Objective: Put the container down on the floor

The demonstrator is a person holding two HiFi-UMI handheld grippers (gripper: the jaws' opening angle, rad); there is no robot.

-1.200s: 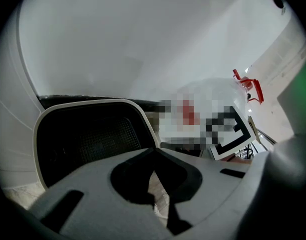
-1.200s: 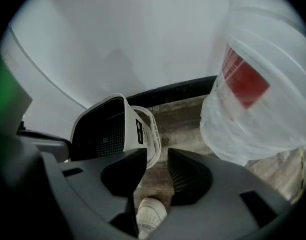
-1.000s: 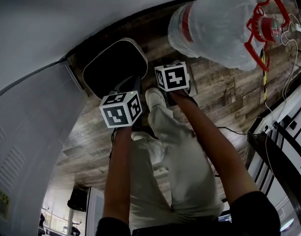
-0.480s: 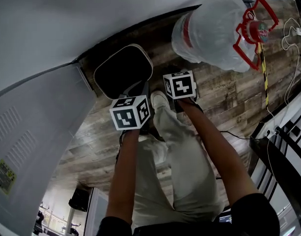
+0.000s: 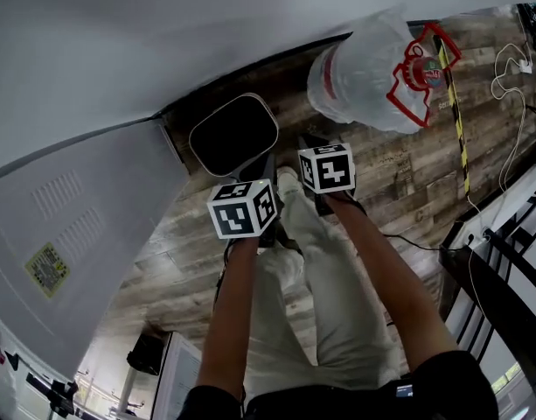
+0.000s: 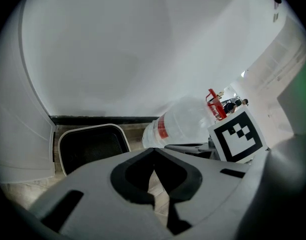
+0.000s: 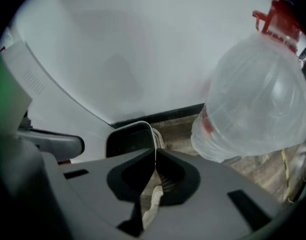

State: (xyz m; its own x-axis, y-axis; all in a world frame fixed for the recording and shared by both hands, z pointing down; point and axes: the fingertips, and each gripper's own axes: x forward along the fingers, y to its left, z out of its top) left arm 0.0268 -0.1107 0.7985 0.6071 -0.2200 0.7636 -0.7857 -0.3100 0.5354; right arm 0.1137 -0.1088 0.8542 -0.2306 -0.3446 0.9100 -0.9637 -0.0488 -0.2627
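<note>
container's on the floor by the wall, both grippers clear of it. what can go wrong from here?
1. The big water bottle seems to lie on its side next to the container; a nudge may roll it into it.
2. The person's shoe is near the container; a step forward could kick it.
3. Cables on the floor at the right: trip hazard.
</note>
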